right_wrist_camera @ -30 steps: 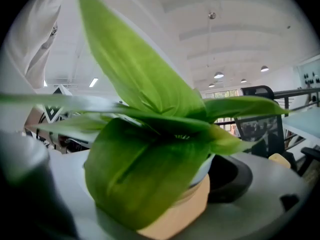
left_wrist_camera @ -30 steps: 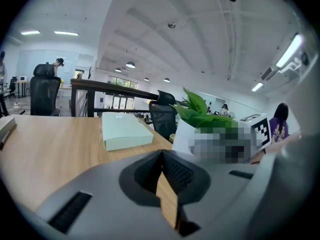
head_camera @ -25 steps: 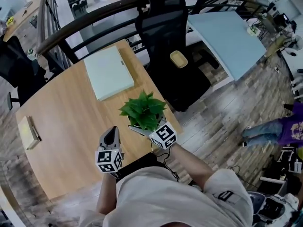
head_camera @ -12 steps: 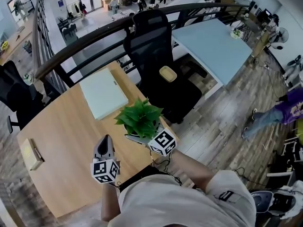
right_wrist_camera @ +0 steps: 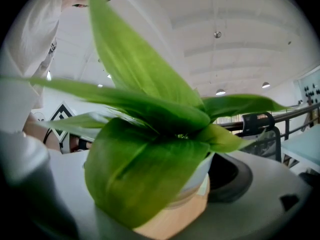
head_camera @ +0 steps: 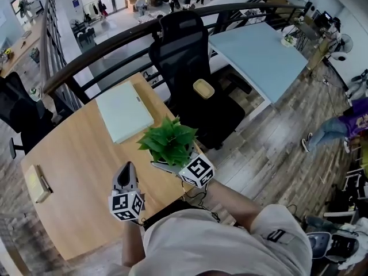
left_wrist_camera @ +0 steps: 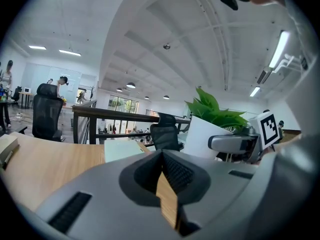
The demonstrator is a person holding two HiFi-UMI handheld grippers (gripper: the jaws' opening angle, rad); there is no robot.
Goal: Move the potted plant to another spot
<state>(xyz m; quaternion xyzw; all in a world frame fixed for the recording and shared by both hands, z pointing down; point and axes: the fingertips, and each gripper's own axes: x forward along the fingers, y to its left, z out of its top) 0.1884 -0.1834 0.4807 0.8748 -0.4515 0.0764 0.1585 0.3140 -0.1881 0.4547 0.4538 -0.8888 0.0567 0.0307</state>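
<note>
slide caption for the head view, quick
Right claw grips the plant near the table edge; left claw shut beside it.

Light wooden table (head_camera: 80,154), rounded corners. Flat pale-green slab (head_camera: 123,111) lying toward far edge. Small tan notebook (head_camera: 37,184) flat at left edge, well apart from slab. Potted plant (head_camera: 168,145) at near right edge; contact with top unclear.

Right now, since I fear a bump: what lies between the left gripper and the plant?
Only bare tabletop, in the head view, separates the left gripper from the plant.
</note>
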